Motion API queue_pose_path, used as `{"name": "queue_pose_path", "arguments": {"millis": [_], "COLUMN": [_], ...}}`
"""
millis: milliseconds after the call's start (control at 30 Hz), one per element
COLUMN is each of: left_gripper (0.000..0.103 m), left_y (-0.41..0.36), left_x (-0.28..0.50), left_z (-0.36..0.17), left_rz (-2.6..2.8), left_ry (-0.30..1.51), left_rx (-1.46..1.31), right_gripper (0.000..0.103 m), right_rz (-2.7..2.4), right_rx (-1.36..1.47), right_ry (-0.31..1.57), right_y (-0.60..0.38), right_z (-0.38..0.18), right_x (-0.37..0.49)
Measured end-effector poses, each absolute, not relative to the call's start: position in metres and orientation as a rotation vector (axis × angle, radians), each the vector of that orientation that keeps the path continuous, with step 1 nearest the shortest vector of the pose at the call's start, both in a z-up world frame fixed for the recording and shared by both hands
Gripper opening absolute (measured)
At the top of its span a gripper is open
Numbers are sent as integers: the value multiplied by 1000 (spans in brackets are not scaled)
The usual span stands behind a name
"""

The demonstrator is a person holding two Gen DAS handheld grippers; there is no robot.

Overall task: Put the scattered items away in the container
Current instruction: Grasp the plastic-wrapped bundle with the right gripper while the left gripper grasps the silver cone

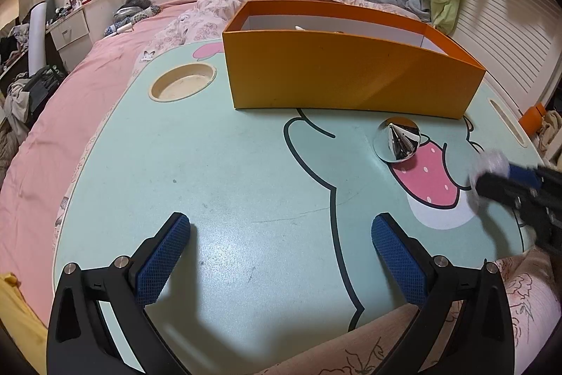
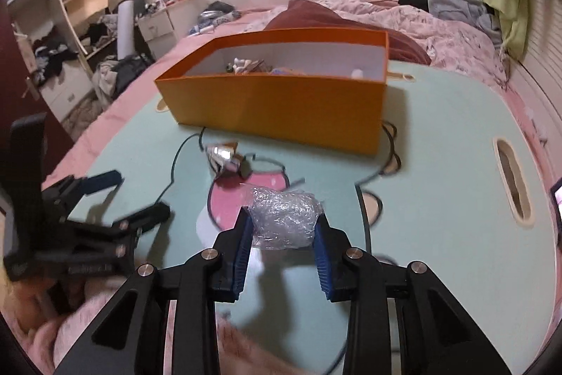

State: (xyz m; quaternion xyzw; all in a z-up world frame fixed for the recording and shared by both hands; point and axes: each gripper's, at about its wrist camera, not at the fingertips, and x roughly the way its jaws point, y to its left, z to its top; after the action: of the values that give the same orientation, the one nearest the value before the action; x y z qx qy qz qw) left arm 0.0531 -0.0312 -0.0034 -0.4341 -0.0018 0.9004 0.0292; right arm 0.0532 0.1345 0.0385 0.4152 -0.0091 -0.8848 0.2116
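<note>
**Me:** Wrap in hand! My right gripper [image 2: 282, 227] is clenched on the crumpled plastic wad [image 2: 283, 217], one blue pad on each flank, above the near part of the worktop [image 2: 439, 164], over the pink patch of the cartoon print.

**Partner:** How's it going to handle?

**Me:** Light as anything and squashy, I'd say. It looks like bubble wrap, so it gives under the pads and may be slick. Across the fat middle is the spot; pinch a loose edge and I reckon it slips out.

**Partner:** And the left?

**Me:** Left gripper [image 1: 281, 255] is spread wide, holding nothing, hovering over the worktop's near edge.

**Partner:** What else is out?

**Me:** Shiny silver cone [image 1: 397, 138], lying on the worktop just in front of the orange box [image 1: 351, 76]. Hard, polished, tapered: that one could squirt out of the pads, so I'd take it low, around the wide base.

**Partner:** The box?

**Me:** Sitting towards the far edge, open on top, a few bits already inside. The wad has to clear that front wall.
</note>
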Motion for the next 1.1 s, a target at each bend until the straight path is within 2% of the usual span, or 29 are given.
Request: {"name": "queue_pose_path", "arguments": {"millis": [367,467,567,633,667,767,833,900,1100], "left_gripper": [102,95,93,82,72,69,61,31,31], "left_y": [1,18,34,41,44,50,50,46,33], "left_x": [46,31,21,18,16,8,4,3,26], "left_z": [36,38,33,26,24,19,16,13,26], "left_rz": [2709,2680,2646,2617,2607,2586,2573,2555,2596], "left_ry": [65,144,198,219,224,226,197,154,129], "left_rx": [-1105,-1109,-1125,-1153,-1164,-1204,-1228,-1234,-1142], "right_gripper": [31,31,32,32,32,32,32,32,32], "right_rz": [-2581,-2573,-2565,-2563,-2561,-2559,-2561,-2561,-2562], "right_rx": [1079,1090,1101,1107,1111,1117,1111,1111,1112], "right_ry": [-164,-159,-155,-158,-159,-161,-165,-166,-143], "right_y": [160,160,160,160,160,160,160,160,158], "right_z": [42,41,39,37,37,36,36,36,36], "right_x": [65,64,62,62,61,61,61,60,61]}}
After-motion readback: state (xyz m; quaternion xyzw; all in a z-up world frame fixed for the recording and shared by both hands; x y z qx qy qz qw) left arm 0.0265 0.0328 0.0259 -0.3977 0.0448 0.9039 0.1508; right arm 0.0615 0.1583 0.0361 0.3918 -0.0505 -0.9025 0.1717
